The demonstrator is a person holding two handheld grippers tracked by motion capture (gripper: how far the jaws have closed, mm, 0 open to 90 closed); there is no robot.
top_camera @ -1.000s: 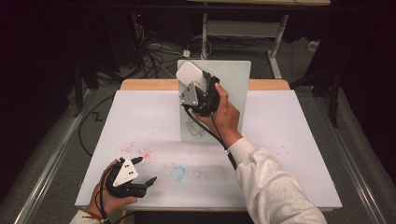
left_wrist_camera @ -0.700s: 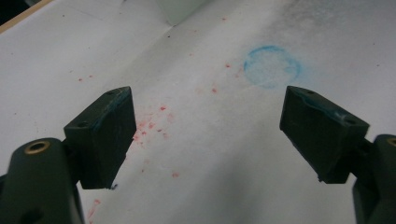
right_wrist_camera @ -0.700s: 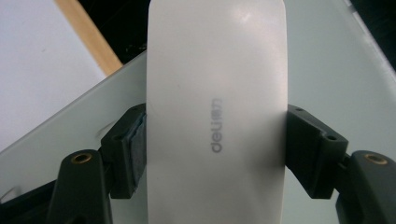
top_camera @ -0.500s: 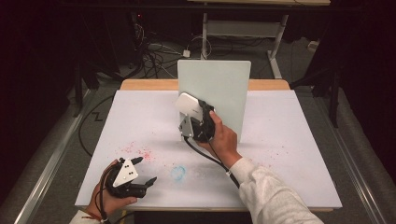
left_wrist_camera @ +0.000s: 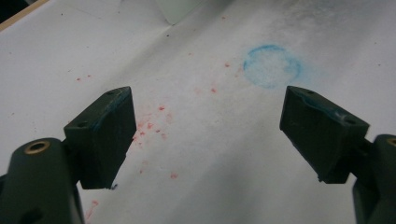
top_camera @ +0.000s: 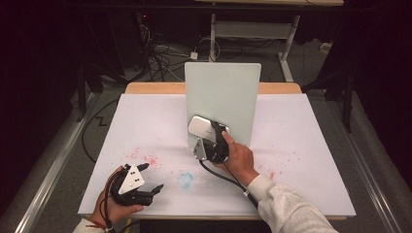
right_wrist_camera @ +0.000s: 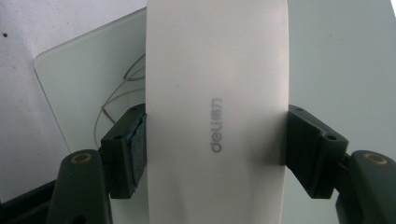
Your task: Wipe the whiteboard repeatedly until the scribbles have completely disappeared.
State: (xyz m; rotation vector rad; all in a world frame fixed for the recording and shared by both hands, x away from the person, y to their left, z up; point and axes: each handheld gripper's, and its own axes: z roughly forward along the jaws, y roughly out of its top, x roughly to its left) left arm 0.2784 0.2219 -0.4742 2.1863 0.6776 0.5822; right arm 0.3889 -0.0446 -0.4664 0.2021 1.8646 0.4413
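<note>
White eraser (right_wrist_camera: 215,116) between right hand-held gripper (right_wrist_camera: 215,149) jaws

- You hold two grippers: left gripper (top_camera: 156,187), right gripper (top_camera: 212,127).
- You have one white eraser (right_wrist_camera: 215,112) clamped.
- One upright glass board (top_camera: 222,99).
- One table (top_camera: 311,145).
- One blue ring stain (left_wrist_camera: 272,66).

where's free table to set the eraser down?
Bare: right half of the table, right of the upright board; far-left area beyond the red specks. Crowded: board base, where the right gripper holds the eraser; left gripper near corner.
</note>
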